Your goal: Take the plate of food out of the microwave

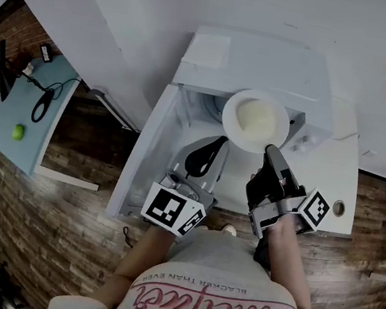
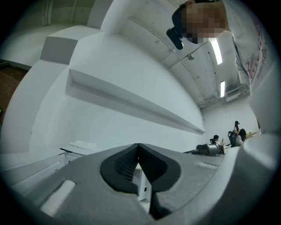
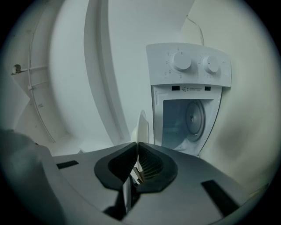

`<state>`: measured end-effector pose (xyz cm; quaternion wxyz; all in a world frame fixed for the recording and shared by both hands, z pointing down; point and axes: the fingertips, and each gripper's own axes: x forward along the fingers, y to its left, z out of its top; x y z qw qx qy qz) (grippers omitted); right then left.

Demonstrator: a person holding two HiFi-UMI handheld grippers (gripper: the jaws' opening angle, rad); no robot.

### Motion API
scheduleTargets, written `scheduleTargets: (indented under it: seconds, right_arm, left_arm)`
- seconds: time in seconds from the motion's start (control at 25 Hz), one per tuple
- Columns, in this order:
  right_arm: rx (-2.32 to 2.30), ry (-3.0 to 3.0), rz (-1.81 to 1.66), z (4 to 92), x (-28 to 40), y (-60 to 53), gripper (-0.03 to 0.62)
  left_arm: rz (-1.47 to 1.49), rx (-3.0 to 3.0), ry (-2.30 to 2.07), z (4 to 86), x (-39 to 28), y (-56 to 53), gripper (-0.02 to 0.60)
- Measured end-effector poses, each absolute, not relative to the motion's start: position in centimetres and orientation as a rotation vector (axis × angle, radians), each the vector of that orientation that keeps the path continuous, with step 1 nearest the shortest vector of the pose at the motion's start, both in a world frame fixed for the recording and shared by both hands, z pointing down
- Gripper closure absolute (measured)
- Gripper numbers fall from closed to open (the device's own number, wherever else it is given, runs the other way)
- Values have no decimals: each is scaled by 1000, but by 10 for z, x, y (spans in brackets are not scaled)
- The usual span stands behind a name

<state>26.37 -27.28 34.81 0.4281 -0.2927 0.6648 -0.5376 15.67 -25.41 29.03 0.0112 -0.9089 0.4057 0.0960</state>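
While the right gripper point(image 3: 137, 145) has its jaws clamped tight on the near rim of the plate point(image 3: 142, 125), the left gripper point(image 2: 138, 147) has its own jaws pressed together on nothing at all. In the right gripper view the plate shows edge-on, sticking up from between the pads, off to the left of the open cavity and outside it.

From the head view, the right gripper point(image 1: 268, 149) has the plate point(image 1: 231, 112) by its lower edge, and the plate hangs in the air just in front of the microwave point(image 1: 266, 67) opening, roughly flat, with a pale heap of food point(image 1: 256, 118) in the middle. The left gripper point(image 1: 221, 142) sits just left of it, tip near the plate rim but not touching as far as I can see.

The microwave point(image 3: 189, 66) is white with two knobs point(image 3: 182, 60) over the cavity, and the glass turntable point(image 3: 195, 116) inside is bare. Its door point(image 1: 142, 149) is swung wide open to the left.

Way off to the left there's a light blue table point(image 1: 8, 119) with a green ball point(image 1: 18, 132) and a black cable point(image 1: 41, 104) on it, all on a wood plank floor point(image 1: 57, 223)
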Motion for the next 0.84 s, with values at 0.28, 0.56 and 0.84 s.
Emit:
scheduleTargets:
  seconds: [0.28,0.56,0.84]
  right_arm:
    - [-715,1666,-1332,345,260,-273,574]
    - [-709,1663,-1335,344,258,-272,574]
    - [-701,1671,-1338,342,253,-267,572]
  left_arm:
    - [297,-2836,1253,290,156,-253,577]
    - [305,-2836,1248,288,156,-253,577]
    - [321,-2831,1253,285,153,-251,577]
